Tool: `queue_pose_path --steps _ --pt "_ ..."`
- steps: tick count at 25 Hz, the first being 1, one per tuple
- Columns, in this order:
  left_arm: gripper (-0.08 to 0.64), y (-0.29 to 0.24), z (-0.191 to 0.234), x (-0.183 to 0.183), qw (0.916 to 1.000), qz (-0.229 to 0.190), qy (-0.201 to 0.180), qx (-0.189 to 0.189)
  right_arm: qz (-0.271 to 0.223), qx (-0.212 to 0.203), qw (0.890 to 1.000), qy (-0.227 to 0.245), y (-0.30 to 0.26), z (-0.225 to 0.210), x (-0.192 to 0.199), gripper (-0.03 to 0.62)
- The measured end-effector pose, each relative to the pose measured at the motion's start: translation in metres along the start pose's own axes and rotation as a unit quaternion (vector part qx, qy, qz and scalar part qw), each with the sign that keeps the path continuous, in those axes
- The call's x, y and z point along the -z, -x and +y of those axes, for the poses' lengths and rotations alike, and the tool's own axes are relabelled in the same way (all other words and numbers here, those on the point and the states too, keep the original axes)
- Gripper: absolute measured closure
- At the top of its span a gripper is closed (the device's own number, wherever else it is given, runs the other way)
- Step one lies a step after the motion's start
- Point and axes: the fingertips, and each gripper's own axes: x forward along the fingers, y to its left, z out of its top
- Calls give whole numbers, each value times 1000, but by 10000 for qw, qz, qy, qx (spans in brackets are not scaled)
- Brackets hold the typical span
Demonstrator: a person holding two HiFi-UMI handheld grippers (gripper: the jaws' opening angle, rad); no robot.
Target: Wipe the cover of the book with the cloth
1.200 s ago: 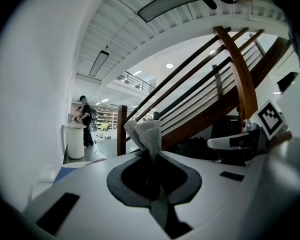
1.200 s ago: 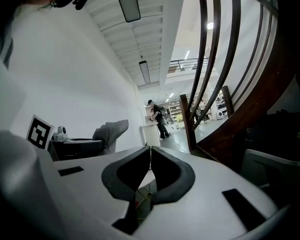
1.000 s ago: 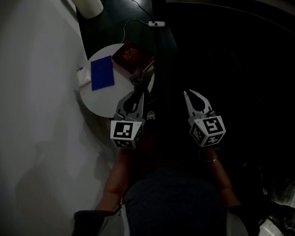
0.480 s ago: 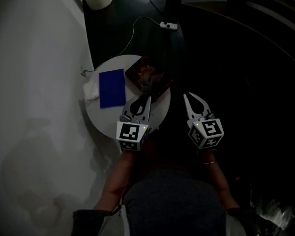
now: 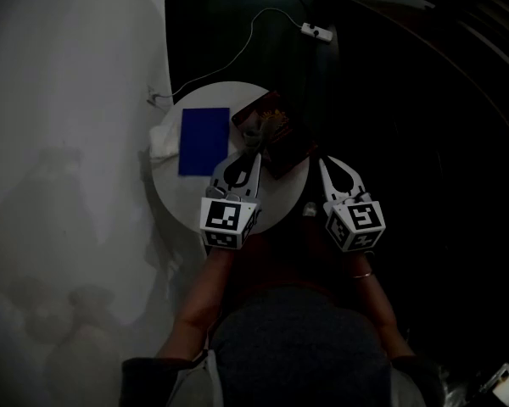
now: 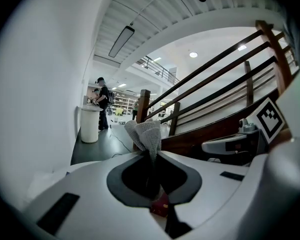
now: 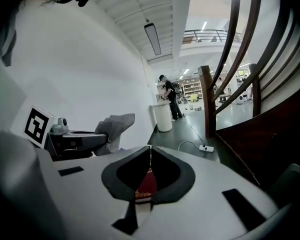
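A dark red book (image 5: 277,134) with a gold pattern lies on the right side of a small round white table (image 5: 187,195); a blue book (image 5: 204,141) lies to its left. My left gripper (image 5: 255,153) is shut on a grey knitted cloth (image 5: 253,133), holding it at the red book's near-left edge. In the left gripper view the cloth (image 6: 145,133) sticks up from the closed jaws of my left gripper (image 6: 153,155). My right gripper (image 5: 321,160) hovers by the table's right rim, shut and empty. In the right gripper view the red book (image 7: 146,186) shows below my right gripper (image 7: 150,148).
A white cable runs over the dark floor to a power strip (image 5: 316,30) beyond the table. A white wall runs along the left. A white lump (image 5: 159,144) sits at the table's left edge. Wooden stair railing (image 7: 238,59) rises on the right; a white bin (image 6: 89,125) and people stand far off.
The table and books have drawn nearer under both grippers. The left gripper, still gripping the cloth, now reaches the red book's edge; the right gripper sits by the table's right rim.
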Motion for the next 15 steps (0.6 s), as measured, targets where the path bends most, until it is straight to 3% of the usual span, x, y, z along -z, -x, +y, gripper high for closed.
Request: queue_pose_path --steps 7,15 --pt "529 -13 17 10 9961 37 264 -837 352 -905 9952 148 -38 -6 1 563" --pt "529 -34 28 20 9809 160 800 -1765 937 -1805 9766 695 -69 -19 5 563"
